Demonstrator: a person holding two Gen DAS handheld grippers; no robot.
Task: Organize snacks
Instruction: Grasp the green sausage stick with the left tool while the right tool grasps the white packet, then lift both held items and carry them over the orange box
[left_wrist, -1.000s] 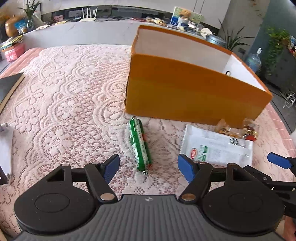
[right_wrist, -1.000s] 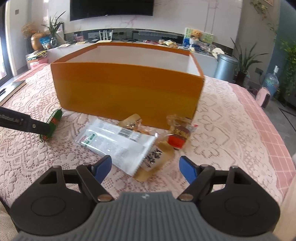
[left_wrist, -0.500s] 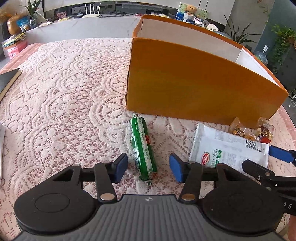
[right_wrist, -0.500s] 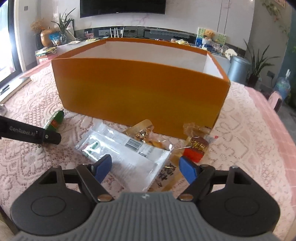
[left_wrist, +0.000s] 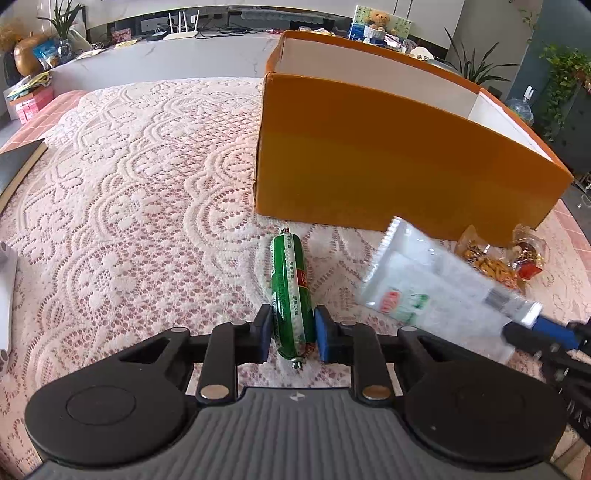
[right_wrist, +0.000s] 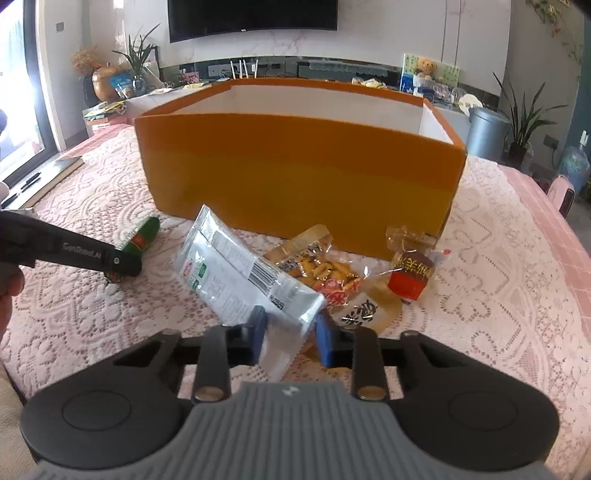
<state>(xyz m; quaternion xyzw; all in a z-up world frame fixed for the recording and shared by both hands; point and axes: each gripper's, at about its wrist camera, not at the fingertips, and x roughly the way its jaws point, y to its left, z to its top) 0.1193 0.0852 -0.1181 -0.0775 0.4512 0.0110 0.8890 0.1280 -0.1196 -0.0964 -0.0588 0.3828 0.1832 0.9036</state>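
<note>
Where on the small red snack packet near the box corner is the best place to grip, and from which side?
Probably the red snack packet is best gripped across its crinkled upper neck, from above. It lies free right of the peanut bag, with the orange box close behind.

An orange box (left_wrist: 388, 158) with white inner walls is standing on white floral lace (left_wrist: 129, 206) overlying pink. A green sausage (left_wrist: 290, 291) is showing a red label.
</note>
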